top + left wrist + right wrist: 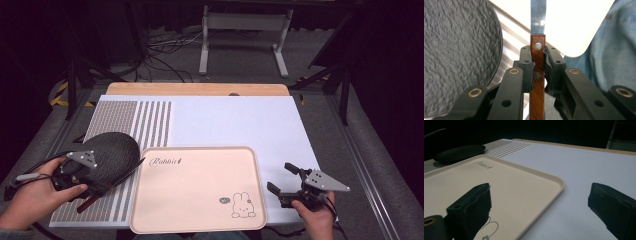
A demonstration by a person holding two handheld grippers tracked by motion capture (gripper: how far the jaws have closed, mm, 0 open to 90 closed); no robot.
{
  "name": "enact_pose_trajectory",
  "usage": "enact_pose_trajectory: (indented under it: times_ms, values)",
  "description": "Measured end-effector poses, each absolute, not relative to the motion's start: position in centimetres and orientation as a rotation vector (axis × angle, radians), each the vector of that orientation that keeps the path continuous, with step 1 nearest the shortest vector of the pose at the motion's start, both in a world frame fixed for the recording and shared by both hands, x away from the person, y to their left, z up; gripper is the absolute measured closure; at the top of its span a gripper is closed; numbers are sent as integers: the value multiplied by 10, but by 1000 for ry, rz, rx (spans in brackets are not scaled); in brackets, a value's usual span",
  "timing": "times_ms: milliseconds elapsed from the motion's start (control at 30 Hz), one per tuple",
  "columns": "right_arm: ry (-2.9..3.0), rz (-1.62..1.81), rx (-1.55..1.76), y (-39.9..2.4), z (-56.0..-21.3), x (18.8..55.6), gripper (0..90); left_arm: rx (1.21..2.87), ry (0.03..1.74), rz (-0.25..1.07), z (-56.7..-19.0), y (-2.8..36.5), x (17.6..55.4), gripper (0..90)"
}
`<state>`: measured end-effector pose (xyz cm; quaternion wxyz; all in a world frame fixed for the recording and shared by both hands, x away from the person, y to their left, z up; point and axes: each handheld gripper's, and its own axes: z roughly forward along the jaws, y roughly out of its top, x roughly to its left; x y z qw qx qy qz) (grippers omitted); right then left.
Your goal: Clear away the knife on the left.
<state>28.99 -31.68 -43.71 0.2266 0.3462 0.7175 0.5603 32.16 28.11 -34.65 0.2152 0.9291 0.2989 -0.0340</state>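
Note:
My left gripper [100,187] [538,65] is shut on a knife [112,182] by its brown wooden handle [537,75]; the steel blade [538,17] points toward the left edge of the pink tray [197,192]. A dark grey round plate [112,152] [456,55] lies on the striped part of the mat, just left of the knife. My right gripper [283,180] [540,202] stands open and empty beside the tray's right edge [554,195], low at the front of the table. The tray carries a rabbit drawing and is bare.
A white mat [235,122] with a grey striped patch [135,120] covers the wooden table [197,89]. Behind the table stand a white frame [245,35], loose cables and dark stands on the floor. The person's blue-clad legs [614,50] are below the tray's corner.

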Motion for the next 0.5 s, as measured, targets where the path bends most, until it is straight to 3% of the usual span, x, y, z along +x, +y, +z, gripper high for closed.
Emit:
enact_pose_trajectory:
  times_ms: [500]
  values:
    - [1974,1549,962,-319,-438,291,56,2533,918,-156,-348,229,320,778]
